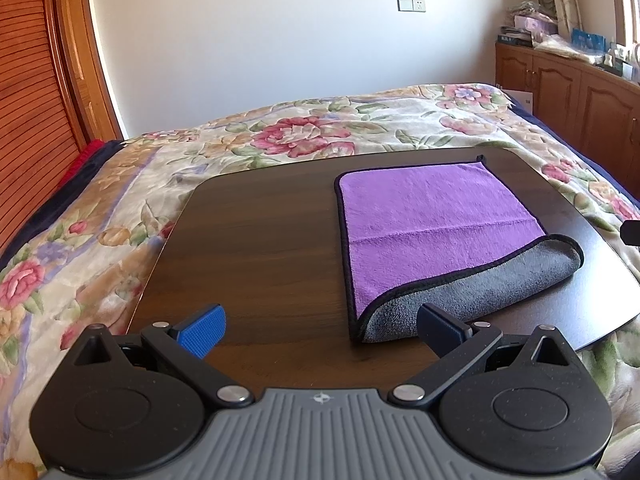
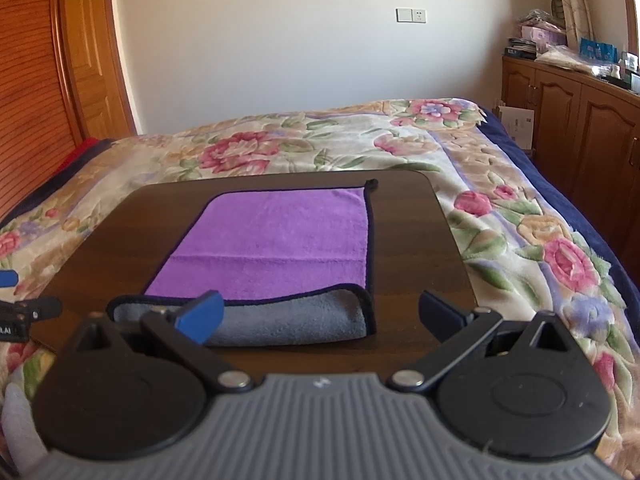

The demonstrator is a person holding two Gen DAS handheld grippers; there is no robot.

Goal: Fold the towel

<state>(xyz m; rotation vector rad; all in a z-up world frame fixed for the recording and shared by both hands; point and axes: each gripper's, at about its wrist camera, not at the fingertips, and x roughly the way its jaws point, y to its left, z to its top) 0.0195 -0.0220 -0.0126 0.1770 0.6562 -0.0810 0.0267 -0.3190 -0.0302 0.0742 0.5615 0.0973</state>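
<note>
A purple towel [image 1: 432,208] with a grey underside and black trim lies on a dark wooden board [image 1: 256,248]. Its near edge is rolled over, grey side up [image 1: 492,284]. My left gripper [image 1: 320,326] is open and empty, above the board's near edge, with its right finger just in front of the towel's near-left corner. In the right wrist view the towel [image 2: 280,236] lies straight ahead with the grey fold [image 2: 296,316] nearest. My right gripper [image 2: 320,314] is open and empty, just short of the fold. The left gripper shows at the left edge [image 2: 16,312].
The board [image 2: 416,256] rests on a bed with a floral blanket [image 1: 304,128]. Wooden cabinets [image 2: 580,120] with clutter on top stand at the right. A wooden slatted door [image 1: 32,112] is at the left. A white wall is behind.
</note>
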